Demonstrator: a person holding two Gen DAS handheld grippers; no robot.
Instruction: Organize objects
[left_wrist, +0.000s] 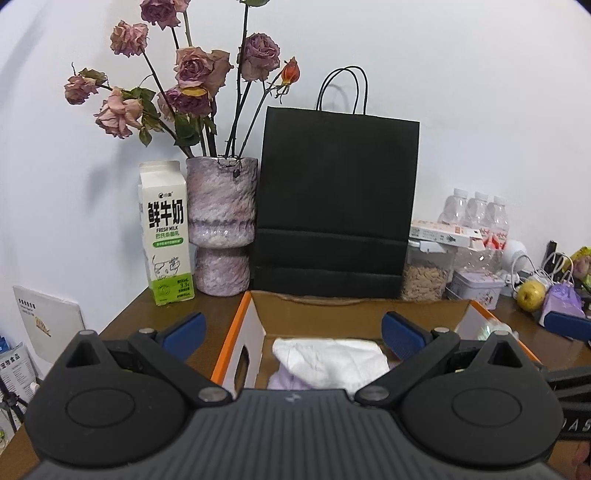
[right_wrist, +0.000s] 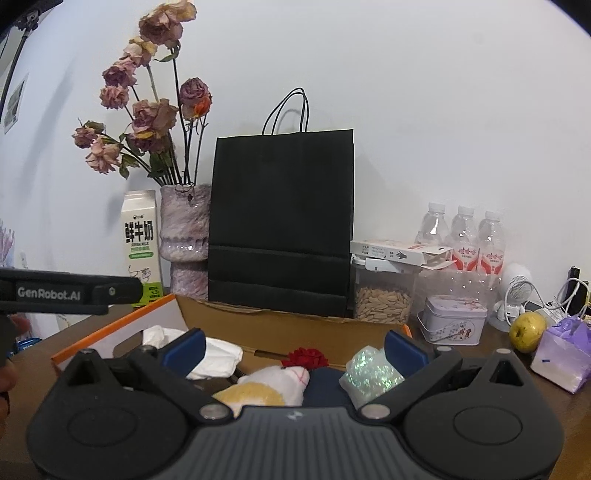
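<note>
- left wrist view: the left gripper (left_wrist: 293, 328) hangs over the near edge of the cardboard box (left_wrist: 242, 325), jaws spread wide and grasping nothing. inside the box lies a white cloth (left_wrist: 332, 360) over a pale lilac item (left_wrist: 286, 380). behind the box stand a milk carton (left_wrist: 166, 236), a vase of dried roses (left_wrist: 221, 229) and a black paper bag (left_wrist: 336, 203).
- right wrist view: the right gripper (right_wrist: 294, 349) is likewise released and empty, poised above the box's right half. below it sit a white plush toy (right_wrist: 284, 382) with a red flower (right_wrist: 304, 357), a yellow item (right_wrist: 251, 397) and an iridescent packet (right_wrist: 371, 373). outside the box, on the table (right_wrist: 517, 373), rest a tin (right_wrist: 452, 319), a yellow-green fruit (right_wrist: 527, 331) and a purple bag (right_wrist: 565, 350).
- step in hand (judgement): between picks; some things are boxed, others are not yet.
- next move (judgement): it calls for choosing one loose item, probably the fruit or the purple bag beside the right gripper, and closing gently enough not to crush it.
</note>
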